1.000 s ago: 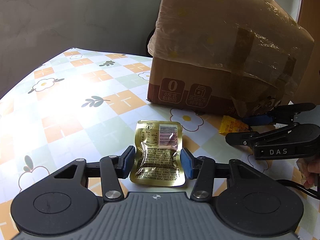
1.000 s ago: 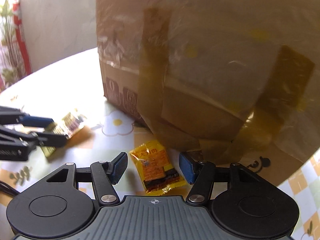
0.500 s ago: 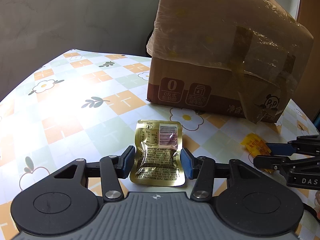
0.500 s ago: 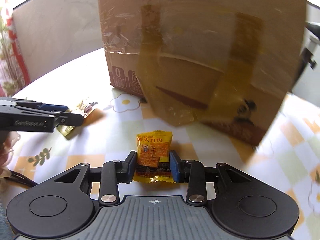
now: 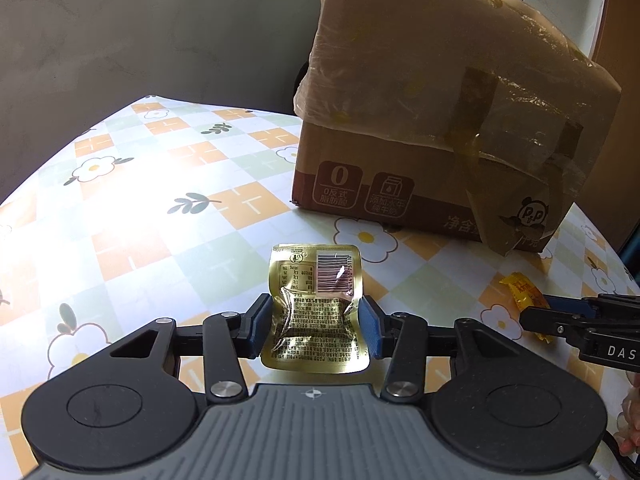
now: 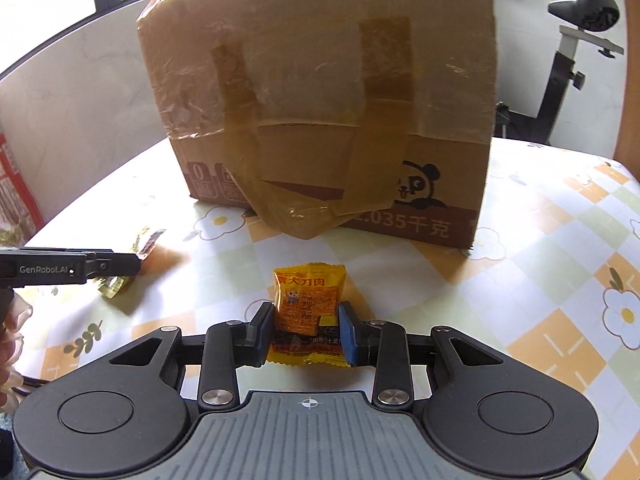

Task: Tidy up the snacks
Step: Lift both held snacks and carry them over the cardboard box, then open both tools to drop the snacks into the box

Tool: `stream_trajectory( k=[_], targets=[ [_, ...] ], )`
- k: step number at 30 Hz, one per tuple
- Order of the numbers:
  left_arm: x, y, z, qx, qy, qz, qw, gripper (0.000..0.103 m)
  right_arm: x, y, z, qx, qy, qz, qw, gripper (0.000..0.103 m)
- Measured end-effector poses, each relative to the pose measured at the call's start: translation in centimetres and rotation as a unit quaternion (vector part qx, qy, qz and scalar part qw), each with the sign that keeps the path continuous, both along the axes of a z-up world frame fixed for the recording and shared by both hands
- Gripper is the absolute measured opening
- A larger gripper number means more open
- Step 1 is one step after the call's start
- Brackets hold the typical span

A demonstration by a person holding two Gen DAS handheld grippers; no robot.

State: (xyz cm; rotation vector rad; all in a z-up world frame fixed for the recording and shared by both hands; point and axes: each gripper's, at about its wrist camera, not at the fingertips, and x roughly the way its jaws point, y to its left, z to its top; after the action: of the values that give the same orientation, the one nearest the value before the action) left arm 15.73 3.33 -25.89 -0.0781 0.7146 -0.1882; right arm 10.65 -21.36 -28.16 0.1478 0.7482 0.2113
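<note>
Left gripper (image 5: 316, 322) clamps a gold snack packet (image 5: 316, 304); right gripper (image 6: 306, 330) clamps an orange snack packet (image 6: 308, 308); both held before the taped cardboard box (image 6: 332, 120); next, likely carrying them to it.

Low wrist views, shared box (image 5: 440, 120).

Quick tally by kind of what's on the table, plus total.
Gold snack packet: 1
Orange snack packet: 1
Taped cardboard box: 1
Total: 3
</note>
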Motion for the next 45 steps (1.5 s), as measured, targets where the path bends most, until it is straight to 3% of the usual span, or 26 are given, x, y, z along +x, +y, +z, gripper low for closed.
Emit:
stream_trajectory(
  k=[9, 19, 24, 31, 37, 45],
  targets=[
    [-1.9, -0.6, 3.6, 0.005, -0.055, -0.016, 0.9983, 0.049, -2.0, -2.2, 2.1, 0.025, -0.040, -0.026, 0.999, 0.031],
    [-1.8, 0.2, 6.2, 0.001, -0.083, 0.008, 0.9965, 0.049, -3.9, -4.9, 4.0, 0.036, -0.076, -0.074, 0.994, 0.031],
    [-1.4, 0.6, 10.1, -0.010, -0.130, 0.005, 0.9915, 0.049, -4.4, -6.1, 8.4, 0.033, -0.140, -0.077, 0.987, 0.031],
    [0.4, -1.0, 18.1, -0.008, -0.216, -0.033, 0.9759, 0.050, -2.0, -7.5, 16.6, 0.023, -0.224, -0.056, 0.973, 0.031],
    [6.6, -5.1, 21.9, -0.031, -0.199, -0.072, 0.9769, 0.050, 4.8, -6.4, 20.5, -0.022, -0.214, -0.033, 0.976, 0.031],
    [13.1, -10.5, 20.4, 0.006, -0.155, -0.092, 0.9836, 0.052, 11.9, -3.2, 19.0, -0.070, -0.137, -0.028, 0.988, 0.031]
  ],
)
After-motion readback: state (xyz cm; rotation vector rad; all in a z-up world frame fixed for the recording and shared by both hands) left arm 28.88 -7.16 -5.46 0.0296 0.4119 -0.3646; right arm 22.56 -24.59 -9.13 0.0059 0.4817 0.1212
